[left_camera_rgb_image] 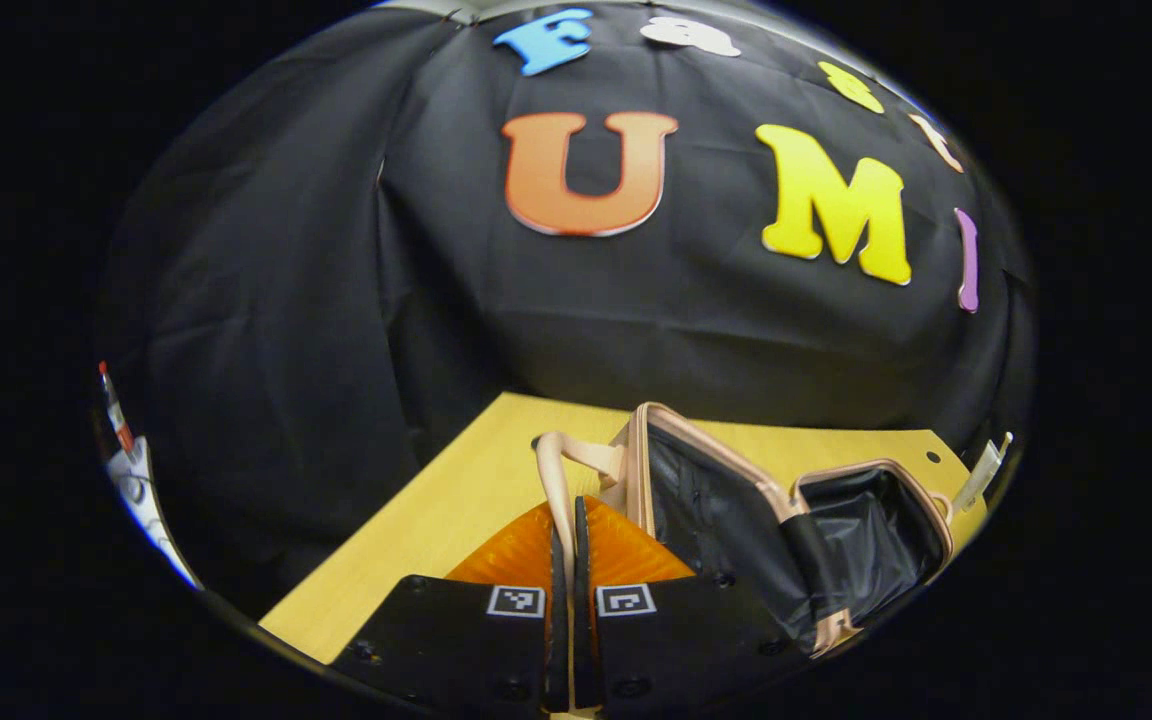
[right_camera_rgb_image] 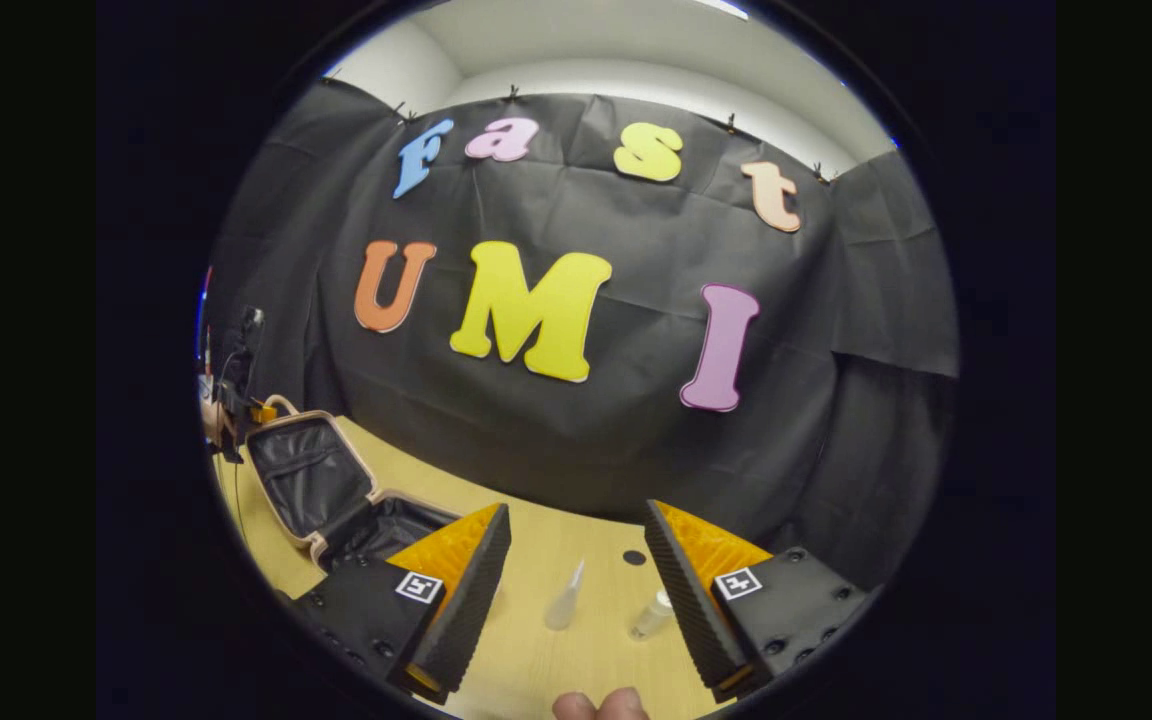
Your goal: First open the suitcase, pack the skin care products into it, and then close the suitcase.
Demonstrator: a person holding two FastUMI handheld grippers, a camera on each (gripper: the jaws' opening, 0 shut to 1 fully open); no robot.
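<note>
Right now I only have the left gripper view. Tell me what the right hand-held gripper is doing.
Observer: The right hand-held gripper is open, jaws wide apart, holding nothing.
Operator: Give me the products' positions.
Observer: Two small clear bottles are on the table ahead of it. The pointed-tip bottle is roughly midway between its fingers. The shorter bottle is close beside the finger at the right of that view.
Operator: Describe the suitcase from that side.
Observer: The suitcase sits at far left of the right gripper view, lid raised, dark lining facing the bottles.
</note>
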